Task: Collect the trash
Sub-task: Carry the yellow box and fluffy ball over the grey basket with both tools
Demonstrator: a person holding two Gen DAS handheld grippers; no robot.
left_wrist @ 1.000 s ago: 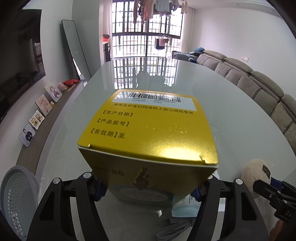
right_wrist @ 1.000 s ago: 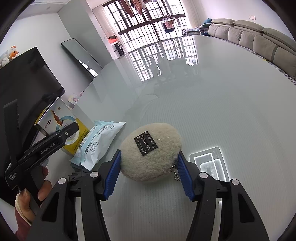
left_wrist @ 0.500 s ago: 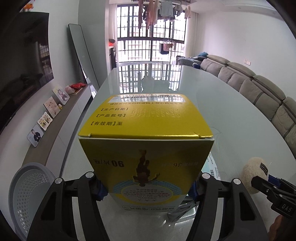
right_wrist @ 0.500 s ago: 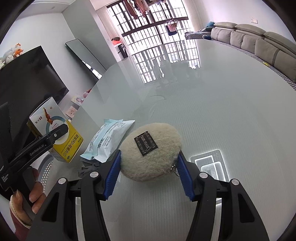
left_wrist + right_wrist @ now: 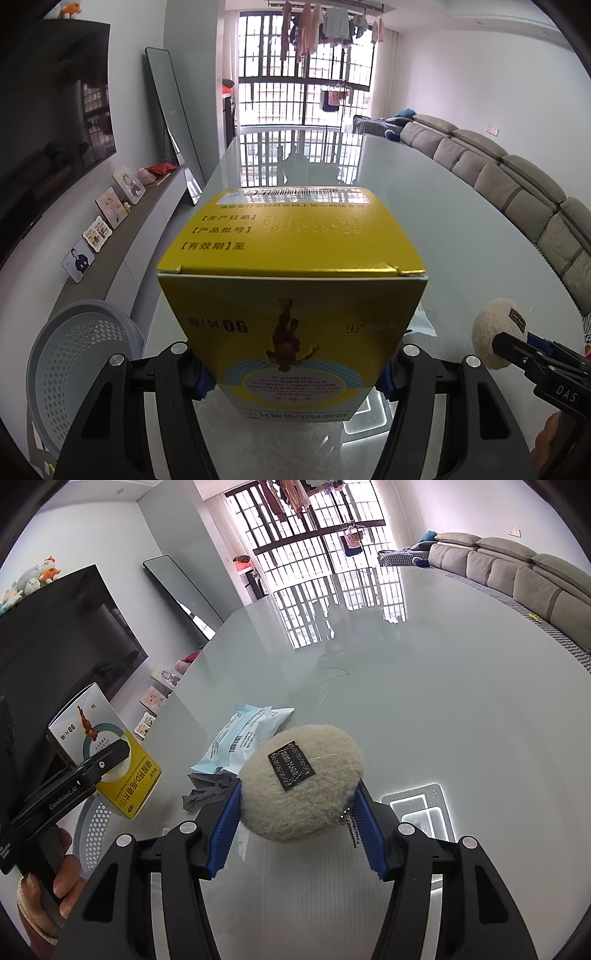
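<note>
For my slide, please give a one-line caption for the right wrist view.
Right gripper clamps a fluffy pouch above the glass table; left gripper holds a yellow box.
</note>
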